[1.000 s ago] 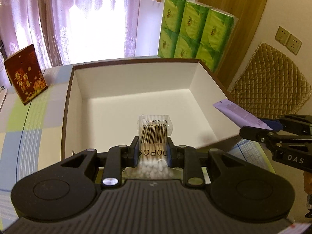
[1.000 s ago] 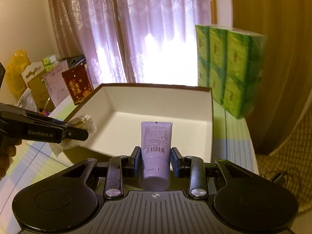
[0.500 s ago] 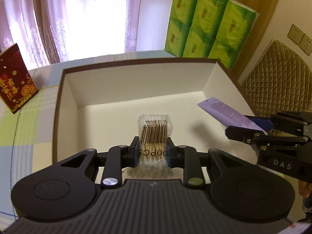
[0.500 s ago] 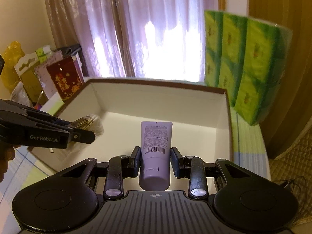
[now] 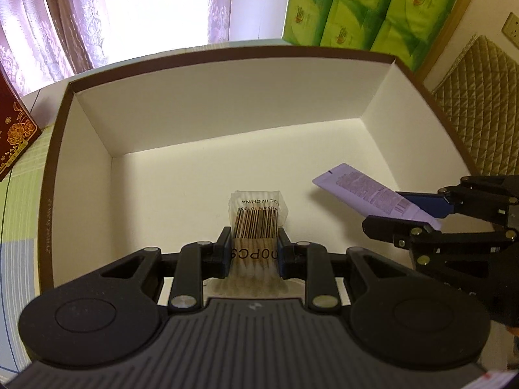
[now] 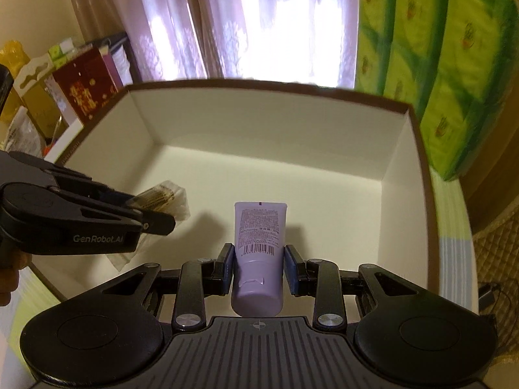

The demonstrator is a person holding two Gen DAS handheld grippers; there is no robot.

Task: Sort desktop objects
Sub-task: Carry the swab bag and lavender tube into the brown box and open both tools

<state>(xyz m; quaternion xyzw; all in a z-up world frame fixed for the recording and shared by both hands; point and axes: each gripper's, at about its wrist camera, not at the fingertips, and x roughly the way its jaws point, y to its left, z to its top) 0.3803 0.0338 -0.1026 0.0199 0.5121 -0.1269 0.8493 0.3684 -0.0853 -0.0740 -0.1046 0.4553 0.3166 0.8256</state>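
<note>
Both hand-held grippers have come forward over the big box since a second ago, so the box now fills much more of each view. Left hand-held gripper is pinching a clear bag of cotton swabs between its two fingers, and the bag sticks out in front with its barcode facing up. It hangs above the white floor of the box, near the front and about in the middle. From the right wrist view the same bag shows at the left, held over the left part of the box. Right hand-held gripper is pinching a purple tube near its cap end, and the flat end with small print points forward. From the left wrist view the tube is tilted, with its flat end reaching over the right side of the box. Whether either thing touches the box floor cannot be told. Nothing else lies in the box, which is white inside with a brown rim, and it sits on a striped tabletop. Green packs are stacked behind the box on the right. A dark red box with gold flowers stands to the left. Pink curtains hang at the bright window behind.
</note>
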